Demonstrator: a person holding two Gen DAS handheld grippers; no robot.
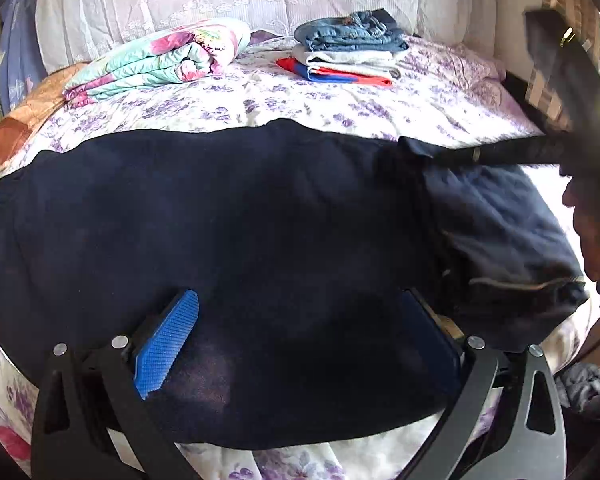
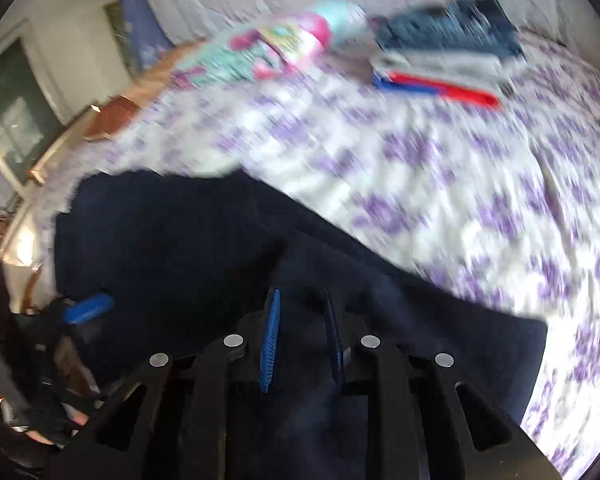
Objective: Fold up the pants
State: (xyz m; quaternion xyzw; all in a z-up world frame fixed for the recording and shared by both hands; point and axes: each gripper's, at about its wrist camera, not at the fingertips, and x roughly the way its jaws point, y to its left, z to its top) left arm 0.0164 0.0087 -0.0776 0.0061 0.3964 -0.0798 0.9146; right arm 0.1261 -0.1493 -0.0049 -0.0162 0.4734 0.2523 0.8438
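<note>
Dark navy pants (image 1: 220, 220) lie spread across the flowered bedspread (image 1: 340, 108). Their right end (image 1: 500, 232) is turned over and shows a paler inner side. My left gripper (image 1: 300, 296) stands wide open just above the near part of the pants, nothing between its blue pads (image 1: 168, 344). My right gripper (image 1: 410, 148) reaches in from the right to the pants' far edge. In the blurred right wrist view the right gripper (image 2: 301, 294) has a narrow gap between its pads, over the navy cloth (image 2: 160, 232); no pinch shows.
A stack of folded clothes (image 1: 348, 52), jeans on top, sits at the back of the bed beside a rolled floral quilt (image 1: 160, 56). A person's hand (image 1: 588, 240) holds the right gripper. The left gripper's blue pad (image 2: 88, 308) shows at the left. The bed's edge runs along the right.
</note>
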